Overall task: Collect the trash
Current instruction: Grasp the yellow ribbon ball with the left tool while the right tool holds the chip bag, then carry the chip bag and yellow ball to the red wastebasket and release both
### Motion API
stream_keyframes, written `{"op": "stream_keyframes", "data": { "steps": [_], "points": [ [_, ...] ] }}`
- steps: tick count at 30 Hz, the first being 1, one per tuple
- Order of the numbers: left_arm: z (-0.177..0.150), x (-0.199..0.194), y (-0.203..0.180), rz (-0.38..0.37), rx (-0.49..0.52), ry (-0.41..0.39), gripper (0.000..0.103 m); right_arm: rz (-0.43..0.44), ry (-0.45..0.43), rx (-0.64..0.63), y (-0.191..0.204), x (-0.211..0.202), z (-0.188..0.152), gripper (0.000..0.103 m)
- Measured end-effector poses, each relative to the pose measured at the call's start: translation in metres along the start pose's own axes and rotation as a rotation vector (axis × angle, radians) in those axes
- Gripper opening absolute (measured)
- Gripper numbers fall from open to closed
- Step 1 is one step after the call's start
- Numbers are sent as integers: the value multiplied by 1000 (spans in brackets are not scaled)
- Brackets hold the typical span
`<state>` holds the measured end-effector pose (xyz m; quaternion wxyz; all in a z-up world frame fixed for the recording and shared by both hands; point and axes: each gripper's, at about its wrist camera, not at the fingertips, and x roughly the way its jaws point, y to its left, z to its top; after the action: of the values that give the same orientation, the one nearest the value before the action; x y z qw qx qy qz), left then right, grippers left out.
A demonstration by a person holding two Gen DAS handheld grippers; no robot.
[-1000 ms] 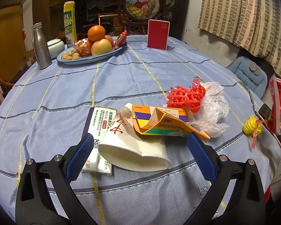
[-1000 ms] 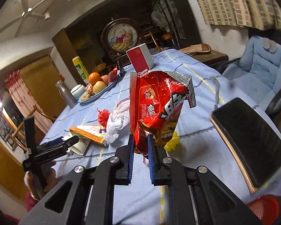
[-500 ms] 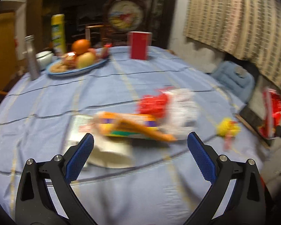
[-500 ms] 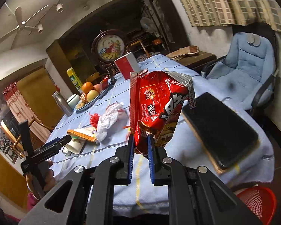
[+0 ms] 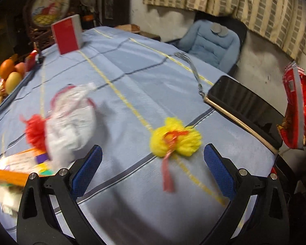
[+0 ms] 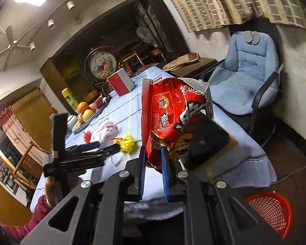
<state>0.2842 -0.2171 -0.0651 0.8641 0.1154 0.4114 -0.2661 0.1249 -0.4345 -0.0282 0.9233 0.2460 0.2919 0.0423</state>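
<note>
Yellow frilly plastic tuft point(image 5: 175, 136) lies just beyond left gripper point(image 5: 153, 168), fingers wide; right gripper point(image 6: 153, 160) fingers clamp red foil snack bag point(image 6: 171, 120).

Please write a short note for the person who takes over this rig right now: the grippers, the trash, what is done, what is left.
Right gripper: shut on the red snack bag, held up past the table edge; the red basket stands on the floor below, to its right.
Left gripper: open, empty, aimed at the yellow tassel on the tablecloth.
Done: snack bag picked up, not yet dropped.
Left: bag into the basket; then the tassel, the white plastic bag, the red net and the flattened carton. The phone and the fork are not trash.
</note>
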Motion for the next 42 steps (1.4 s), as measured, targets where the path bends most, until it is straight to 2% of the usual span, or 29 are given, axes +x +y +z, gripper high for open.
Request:
{"op": "stream_keyframes", "data": {
  "steps": [4,5,6,8,9,19,26,33,36,40,41,42],
  "points": [
    [6,11,-9,2,22,6,90,4,0,11,-6,0,-2,15],
    [8,12,-10,-5,25,4,80,3,-1,12,-7,-1,-2,15],
    [8,13,-11,-15,26,13,66,5,-3,15,-8,-2,-2,15],
    [7,18,-11,-41,22,43,50,4,-8,19,-9,-5,-2,15],
    [6,17,-11,-42,17,40,48,1,-11,20,-9,-7,-3,15],
    [-17,-48,-11,-67,-16,-99,47,-6,-40,28,-11,-30,-7,15],
    [-25,-80,-41,-101,24,-151,47,-37,-59,27,-20,-57,-23,15],
    [-39,-86,-90,-189,89,-134,47,-143,-54,53,-54,-92,-53,16],
    [-46,-82,-114,-228,125,-113,47,-197,-13,87,-78,-95,-75,17],
    [-55,-66,-147,-281,171,-57,47,-295,93,149,-118,-76,-105,18],
    [-57,-60,-158,-294,185,-37,47,-344,136,155,-129,-67,-112,22],
    [-58,-54,-167,-303,199,-19,47,-389,172,161,-137,-60,-119,39]
  ]
}}
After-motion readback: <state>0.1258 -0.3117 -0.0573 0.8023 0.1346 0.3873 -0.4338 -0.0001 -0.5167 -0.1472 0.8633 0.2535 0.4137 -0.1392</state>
